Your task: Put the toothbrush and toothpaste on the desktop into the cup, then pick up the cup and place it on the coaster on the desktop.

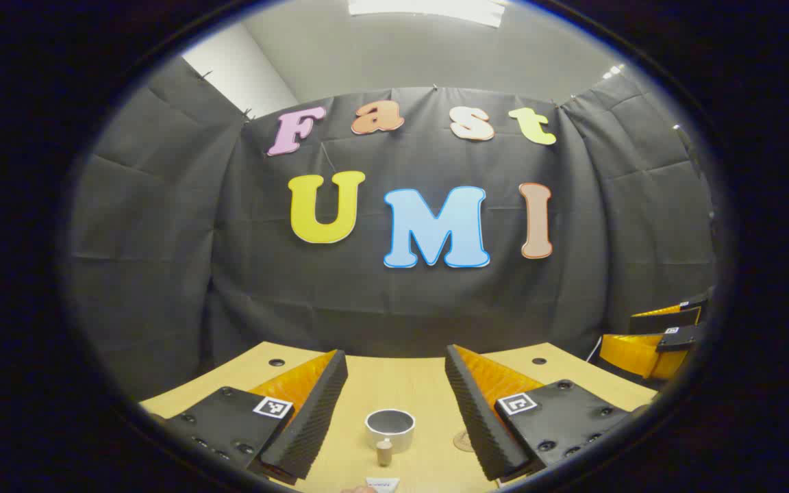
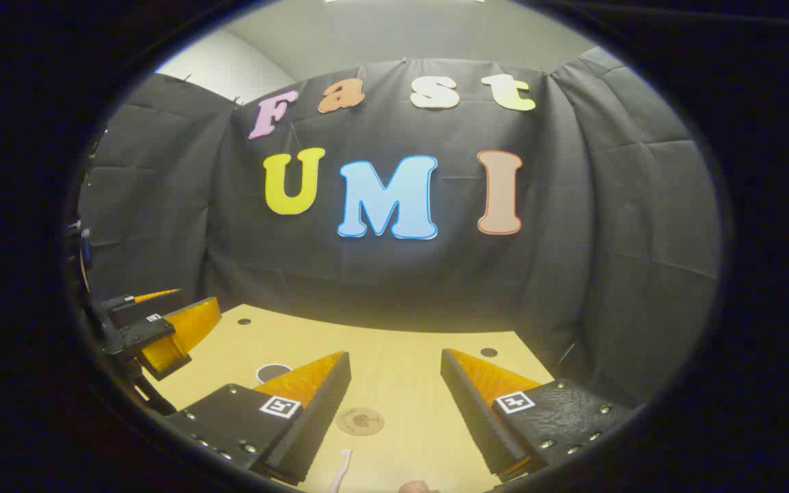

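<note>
**Both grippers open above the desk, nothing picked up**

I take the cup (image 1: 390,428) as my landmark. In the left gripper view I see it standing upright on the yellow desk (image 1: 394,380), white outside and dark inside. My left gripper (image 1: 394,373) hangs over it with its two fingers spread wide, one on each side of the cup, and they touch nothing. Just in front of the cup, closer to me, sits the toothpaste (image 1: 383,452) with its small tan cap toward the cup. I can see just a little of the tube. To the right of the cup, half hidden behind my right-hand finger, is the round brown coaster (image 1: 464,441).

In the right gripper view, my right gripper (image 2: 394,366) is also wide open and holds nothing. The coaster (image 2: 360,420) lies flat between its fingers. The cup (image 2: 272,372) peeks out behind the left-hand finger, to the left of the coaster. The white toothbrush (image 2: 340,471) lies near the coaster, on the side closer to me, well apart from the cup. The left gripper (image 2: 161,329) shows far left of the cup.
</note>
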The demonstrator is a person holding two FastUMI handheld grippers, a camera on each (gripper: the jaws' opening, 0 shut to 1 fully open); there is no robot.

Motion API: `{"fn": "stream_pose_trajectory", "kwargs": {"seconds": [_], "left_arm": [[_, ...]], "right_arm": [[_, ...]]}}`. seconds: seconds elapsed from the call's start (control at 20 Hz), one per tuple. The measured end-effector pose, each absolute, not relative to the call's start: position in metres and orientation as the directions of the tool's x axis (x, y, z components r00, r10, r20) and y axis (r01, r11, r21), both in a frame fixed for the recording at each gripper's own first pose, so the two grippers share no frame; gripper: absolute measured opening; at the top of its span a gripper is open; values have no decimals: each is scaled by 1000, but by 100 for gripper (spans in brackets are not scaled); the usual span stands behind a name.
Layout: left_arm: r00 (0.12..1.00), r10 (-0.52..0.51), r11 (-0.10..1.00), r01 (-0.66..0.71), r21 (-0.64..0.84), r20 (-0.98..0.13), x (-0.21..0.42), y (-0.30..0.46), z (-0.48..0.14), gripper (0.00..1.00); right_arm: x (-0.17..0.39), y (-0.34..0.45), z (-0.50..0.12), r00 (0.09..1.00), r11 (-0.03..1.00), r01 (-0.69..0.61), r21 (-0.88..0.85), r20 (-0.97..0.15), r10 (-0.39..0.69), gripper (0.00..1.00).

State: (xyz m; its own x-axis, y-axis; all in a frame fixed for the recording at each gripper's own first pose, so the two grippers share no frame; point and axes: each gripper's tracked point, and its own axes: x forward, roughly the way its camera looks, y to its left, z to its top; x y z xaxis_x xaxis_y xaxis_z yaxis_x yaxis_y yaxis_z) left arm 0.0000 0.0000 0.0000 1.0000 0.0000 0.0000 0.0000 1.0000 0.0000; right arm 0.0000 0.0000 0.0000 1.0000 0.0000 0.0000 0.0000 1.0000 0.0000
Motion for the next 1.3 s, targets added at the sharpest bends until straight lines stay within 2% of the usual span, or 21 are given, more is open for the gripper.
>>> {"fn": "stream_pose_trajectory", "kwargs": {"seconds": [0.4,0.75,1.05,1.15,1.3], "left_arm": [[996,-78,997,78,7,-43,18,0,-4,93],[989,-128,992,128,4,-76,26,-4,-14,93],[957,-141,990,135,-38,-255,18,3,-72,93],[937,-144,990,136,-45,-318,15,6,-91,93],[904,-149,988,151,-27,-402,10,5,-118,93]], "right_arm": [[8,-4,-19,992,995,92,30,-93,-89,88],[12,5,-31,984,994,108,-5,-143,-108,88],[12,22,-75,953,996,83,19,-294,-73,88],[15,29,-92,933,997,70,36,-355,-53,85],[15,39,-120,887,996,54,70,-461,-15,88]]}}
